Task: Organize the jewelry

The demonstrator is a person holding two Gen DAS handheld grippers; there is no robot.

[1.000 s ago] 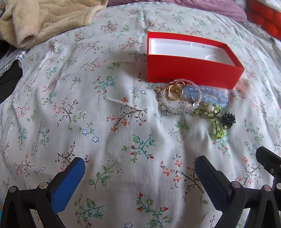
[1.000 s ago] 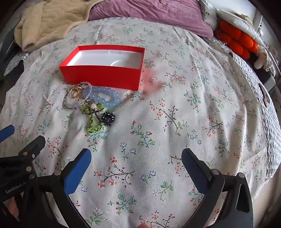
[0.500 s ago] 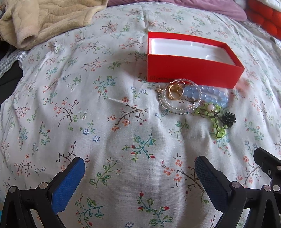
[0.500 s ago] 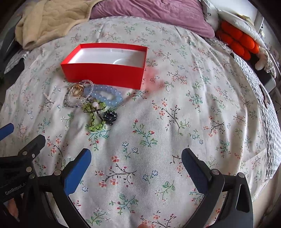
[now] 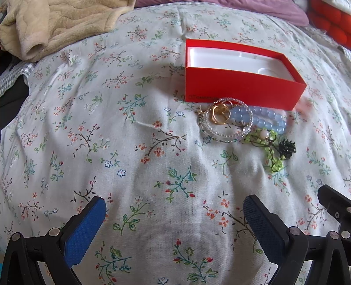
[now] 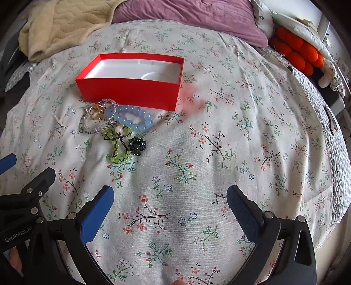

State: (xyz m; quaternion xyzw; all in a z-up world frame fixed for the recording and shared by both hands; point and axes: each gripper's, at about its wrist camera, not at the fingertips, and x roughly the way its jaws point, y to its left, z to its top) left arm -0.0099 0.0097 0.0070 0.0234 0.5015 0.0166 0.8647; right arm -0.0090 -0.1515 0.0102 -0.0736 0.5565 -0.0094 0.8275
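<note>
An open red box (image 5: 241, 89) with a white inside stands on the floral bedspread; it also shows in the right wrist view (image 6: 131, 89). In front of it lies a jewelry pile: gold rings (image 5: 220, 114) (image 6: 96, 111), a clear bead bracelet (image 5: 226, 131), a blue bead bracelet (image 5: 269, 120) (image 6: 136, 118), a green bead piece (image 5: 272, 153) (image 6: 117, 149) and a black flower piece (image 5: 287, 149) (image 6: 137, 144). My left gripper (image 5: 174, 210) is open and empty, short of the pile. My right gripper (image 6: 170, 199) is open and empty, to the pile's lower right.
A beige blanket (image 5: 54, 24) (image 6: 61, 24) is bunched at the back left. A purple pillow (image 6: 193, 19) lies at the back, an orange plush (image 6: 300, 54) at the back right. The bed edge (image 6: 337, 153) drops off at the right.
The right wrist view has moved slightly forward toward the pile and box. The left gripper has hardly moved. Both stay open.
</note>
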